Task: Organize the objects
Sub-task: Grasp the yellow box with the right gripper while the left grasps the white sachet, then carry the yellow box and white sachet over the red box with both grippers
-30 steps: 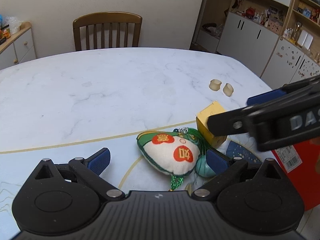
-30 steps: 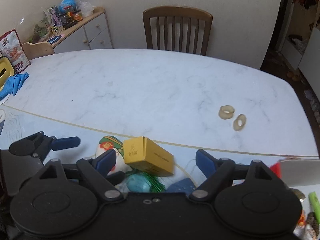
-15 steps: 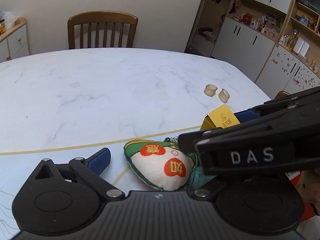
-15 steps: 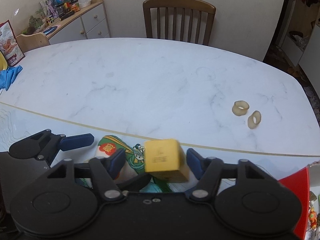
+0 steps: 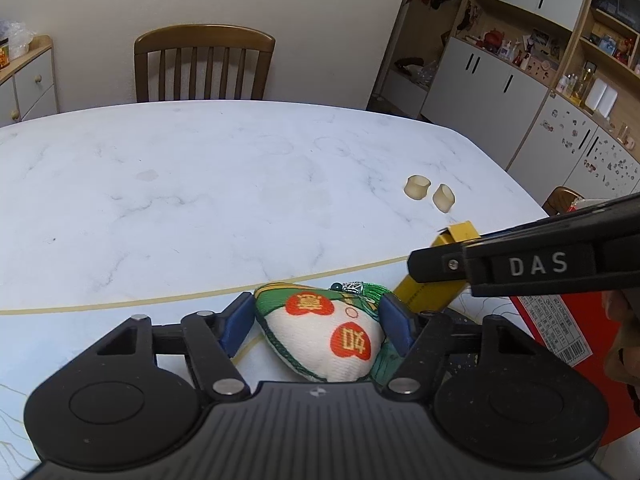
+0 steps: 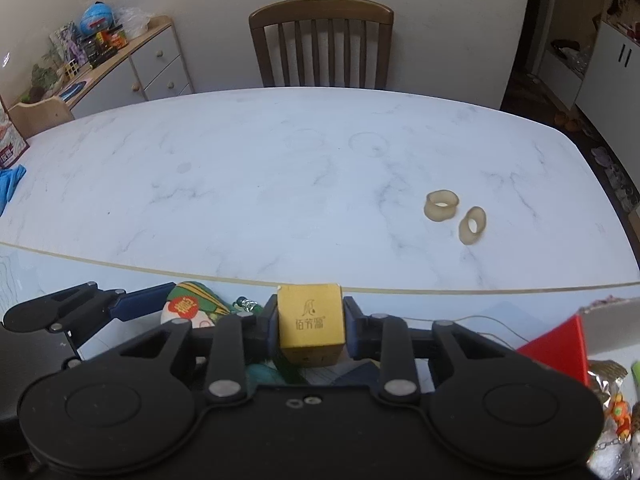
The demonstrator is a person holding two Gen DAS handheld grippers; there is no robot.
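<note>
As jaws close, yellow box (image 6: 311, 326) shut (contents unseen), pouch (image 5: 320, 334) alongside.

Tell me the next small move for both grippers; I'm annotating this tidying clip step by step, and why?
Probably finish both grips, then lift. The left gripper is closing around the stuffed pouch, the right gripper around the yellow box, and both things look set between the pads. The table beyond is mostly bare, apart from two rings.
</note>
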